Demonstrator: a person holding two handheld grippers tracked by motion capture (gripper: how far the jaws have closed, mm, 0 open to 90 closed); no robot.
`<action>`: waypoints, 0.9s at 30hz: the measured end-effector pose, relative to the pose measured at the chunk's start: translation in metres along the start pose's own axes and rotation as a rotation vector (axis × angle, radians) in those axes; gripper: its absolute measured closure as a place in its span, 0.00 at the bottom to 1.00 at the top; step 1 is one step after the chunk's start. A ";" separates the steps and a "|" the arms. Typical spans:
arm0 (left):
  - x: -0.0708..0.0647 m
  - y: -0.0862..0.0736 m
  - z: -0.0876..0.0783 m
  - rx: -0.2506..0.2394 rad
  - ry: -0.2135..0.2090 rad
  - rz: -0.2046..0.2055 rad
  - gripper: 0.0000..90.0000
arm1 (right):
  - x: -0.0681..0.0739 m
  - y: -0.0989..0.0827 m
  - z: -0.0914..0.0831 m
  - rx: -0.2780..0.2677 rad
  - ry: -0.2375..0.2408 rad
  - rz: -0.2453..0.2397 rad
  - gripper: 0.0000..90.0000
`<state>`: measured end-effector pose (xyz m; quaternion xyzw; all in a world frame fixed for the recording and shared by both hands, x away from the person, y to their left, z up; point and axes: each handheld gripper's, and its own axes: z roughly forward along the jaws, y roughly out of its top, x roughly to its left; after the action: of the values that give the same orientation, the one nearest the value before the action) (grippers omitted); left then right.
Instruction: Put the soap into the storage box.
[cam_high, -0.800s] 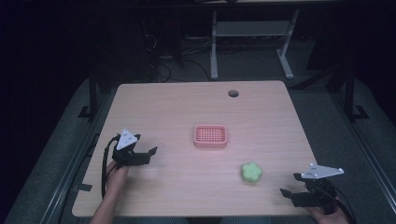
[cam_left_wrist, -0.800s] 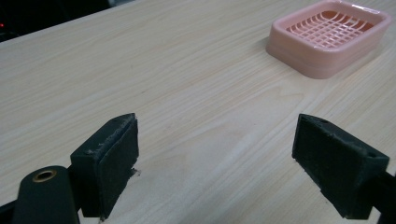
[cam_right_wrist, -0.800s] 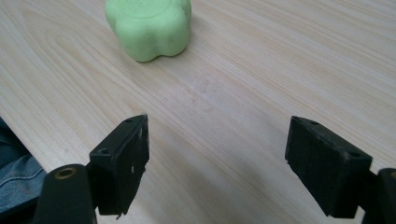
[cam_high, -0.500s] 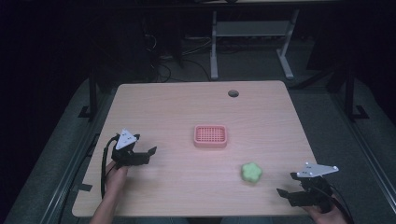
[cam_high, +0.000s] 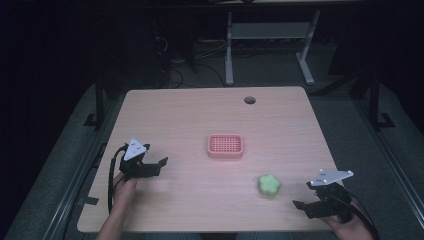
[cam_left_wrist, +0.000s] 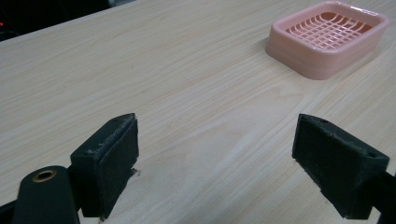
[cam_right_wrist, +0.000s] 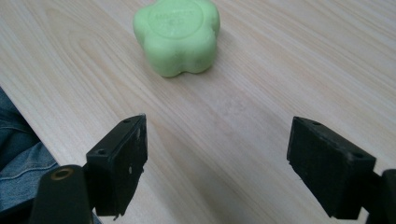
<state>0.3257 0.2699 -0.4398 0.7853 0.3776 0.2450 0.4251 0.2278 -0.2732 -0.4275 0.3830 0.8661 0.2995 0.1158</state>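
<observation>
1. Pale wood-grain laminate covers the rectangular worktop (cam_high: 200, 115), which has a small round cable hole (cam_high: 249, 100) near its far edge, at about 1 o'clock from its middle.
2. At about 8 o'clock from the worktop's middle, the person's left hand (cam_high: 122, 187) holds the left tool (cam_high: 159, 165), a black two-jaw device with a grey three-cornered plate on top. Its jaws point toward 3 o'clock, stand wide apart and hold nothing; in the left gripper view (cam_left_wrist: 215, 163) bare wood shows between the two black pads.
3. Just right of the worktop's middle sits the pink rectangular plastic soap dish with a grid bottom (cam_high: 225, 146). It lies at about 2 o'clock from the left tool, well apart from it, and appears at the upper right of the left gripper view (cam_left_wrist: 327, 39). Nothing lies in it.
4. At about 5 o'clock from the dish rests the light green flower-shaped bar of soap (cam_high: 269, 184), flat on the wood and untouched by either tool.
5. At the near right corner, the right hand (cam_high: 350, 227) holds the right tool (cam_high: 302, 207), jaws wide apart and empty, pointing toward 9 o'clock. The soap lies near it, at about 11 o'clock; in the right gripper view (cam_right_wrist: 215, 168) the soap (cam_right_wrist: 177, 35) sits ahead of the pads and clear of them.
</observation>
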 end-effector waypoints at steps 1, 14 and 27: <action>0.000 0.000 0.000 0.000 -0.001 0.000 0.16 | 0.000 0.002 0.000 0.006 0.002 -0.002 0.22; -0.001 0.001 0.000 -0.001 0.001 0.007 0.16 | 0.005 0.029 0.003 0.032 0.016 -0.047 0.21; 0.001 0.000 -0.001 -0.009 0.012 -0.005 0.16 | 0.012 0.050 0.015 0.088 0.038 -0.084 0.21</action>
<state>0.3260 0.2713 -0.4391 0.7809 0.3808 0.2507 0.4270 0.2558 -0.2318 -0.4091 0.3451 0.8958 0.2633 0.0950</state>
